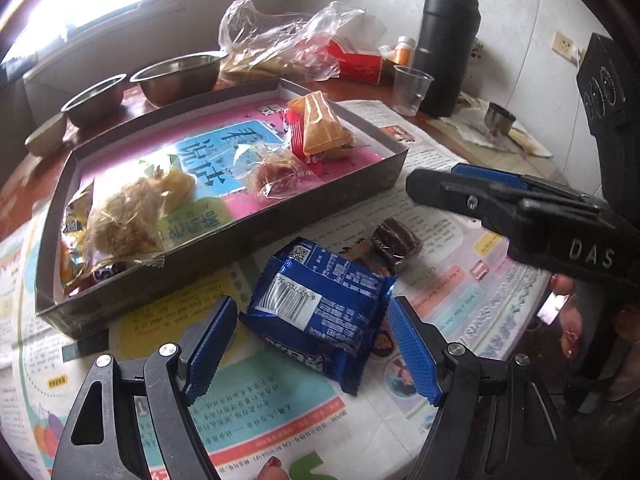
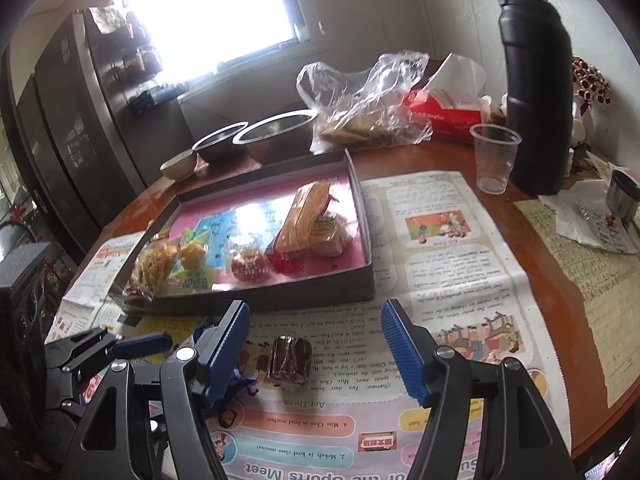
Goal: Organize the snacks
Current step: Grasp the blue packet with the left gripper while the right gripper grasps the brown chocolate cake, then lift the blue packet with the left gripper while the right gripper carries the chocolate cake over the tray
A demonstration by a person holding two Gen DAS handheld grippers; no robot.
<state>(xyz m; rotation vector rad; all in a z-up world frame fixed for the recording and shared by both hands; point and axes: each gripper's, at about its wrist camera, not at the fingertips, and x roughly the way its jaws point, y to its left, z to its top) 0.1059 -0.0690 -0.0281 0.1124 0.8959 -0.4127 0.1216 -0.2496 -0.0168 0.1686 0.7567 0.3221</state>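
Below the left gripper point(image 1: 312, 344), a blue foil snack packet point(image 1: 320, 312) lies flat on printed newspaper sheets point(image 1: 280, 412) covering a round wooden surface point(image 2: 532, 240). The gripper's blue-padded jaws stand wide apart on either side of the packet, and the pads do not press on it. Just beyond the packet sits a small dark brown sweet in clear wrap point(image 1: 396, 246). The right gripper point(image 2: 316, 344) hovers over that sweet, jaws also apart and holding nothing, with the sweet lying on the paper between them. Behind both snacks rests a shallow dark cardboard tray point(image 1: 208, 248) lined with pink and blue printed paper. It holds an orange wafer packet point(image 1: 320, 126) leaning on a red wrapper point(image 1: 295, 132), a clear-wrapped reddish sweet point(image 1: 276, 176) and a clear bag of pale shredded snack point(image 1: 128, 216). Farther back stand two steel bowls point(image 1: 176, 76), a crumpled clear plastic bag point(image 1: 280, 40), a red tissue box point(image 1: 356, 60), a clear plastic cup point(image 1: 410, 88) and a tall black flask point(image 1: 446, 44).
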